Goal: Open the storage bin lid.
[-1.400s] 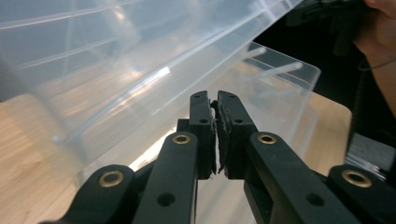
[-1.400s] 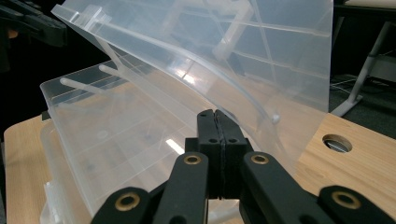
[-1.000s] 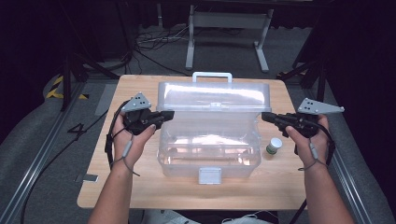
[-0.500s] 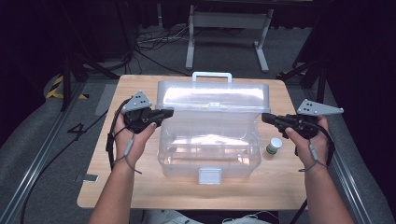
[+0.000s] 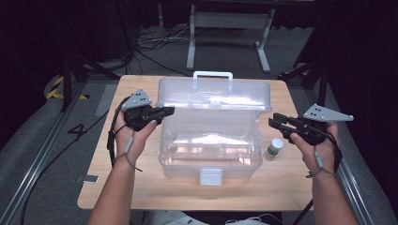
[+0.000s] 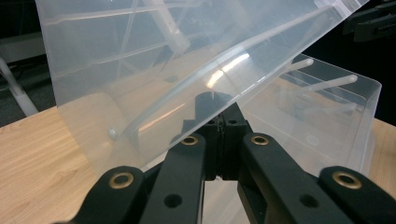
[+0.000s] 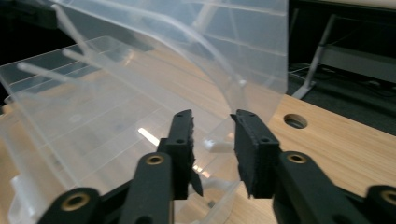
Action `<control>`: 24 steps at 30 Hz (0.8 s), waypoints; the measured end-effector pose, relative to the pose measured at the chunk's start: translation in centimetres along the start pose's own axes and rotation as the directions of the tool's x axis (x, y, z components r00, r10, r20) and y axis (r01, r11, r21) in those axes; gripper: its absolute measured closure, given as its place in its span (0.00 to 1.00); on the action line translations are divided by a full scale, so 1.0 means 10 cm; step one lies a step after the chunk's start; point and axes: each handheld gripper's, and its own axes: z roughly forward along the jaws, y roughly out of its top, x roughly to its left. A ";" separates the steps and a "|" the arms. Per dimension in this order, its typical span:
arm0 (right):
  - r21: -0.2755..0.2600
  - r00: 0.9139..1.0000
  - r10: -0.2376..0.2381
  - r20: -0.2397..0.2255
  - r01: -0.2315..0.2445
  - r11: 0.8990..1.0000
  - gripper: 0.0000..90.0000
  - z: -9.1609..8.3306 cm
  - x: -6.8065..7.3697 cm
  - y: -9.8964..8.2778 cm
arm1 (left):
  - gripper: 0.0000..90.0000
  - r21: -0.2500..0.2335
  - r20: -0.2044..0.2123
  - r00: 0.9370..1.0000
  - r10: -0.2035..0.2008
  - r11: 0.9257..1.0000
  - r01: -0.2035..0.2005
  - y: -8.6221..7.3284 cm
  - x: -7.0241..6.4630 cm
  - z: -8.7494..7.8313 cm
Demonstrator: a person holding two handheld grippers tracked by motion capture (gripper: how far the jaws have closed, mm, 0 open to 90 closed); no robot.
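A clear plastic storage box (image 5: 211, 157) stands on the wooden table (image 5: 141, 187) with its lid (image 5: 216, 101) raised and a white handle (image 5: 212, 75) at the back. My left gripper (image 5: 168, 111) is shut on the lid's left edge; in the left gripper view the closed tips (image 6: 215, 99) meet at the lid (image 6: 154, 60). At the lid's right side my right gripper (image 5: 273, 121) stands open; its jaws have just been opening. In the right gripper view the pads (image 7: 186, 135) are apart, with the box's corner (image 7: 219, 144) seen through the gap and nothing pressed.
A small bottle (image 5: 275, 146) with a white cap and green label stands on the table just right of the box, below my right gripper. The box's front latch (image 5: 210, 176) faces the near edge. Cables and a metal stand (image 5: 227, 21) lie on the floor beyond.
My right gripper's jaws have parted beside the lid's right edge. The left gripper, both hands and the lid have stayed where they were.
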 end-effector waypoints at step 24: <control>-0.073 0.986 0.007 0.167 0.005 0.997 0.54 0.36 0.07 0.03 | 0.99 0.011 -0.005 1.000 0.003 1.000 -0.003 -0.01 -0.02 0.00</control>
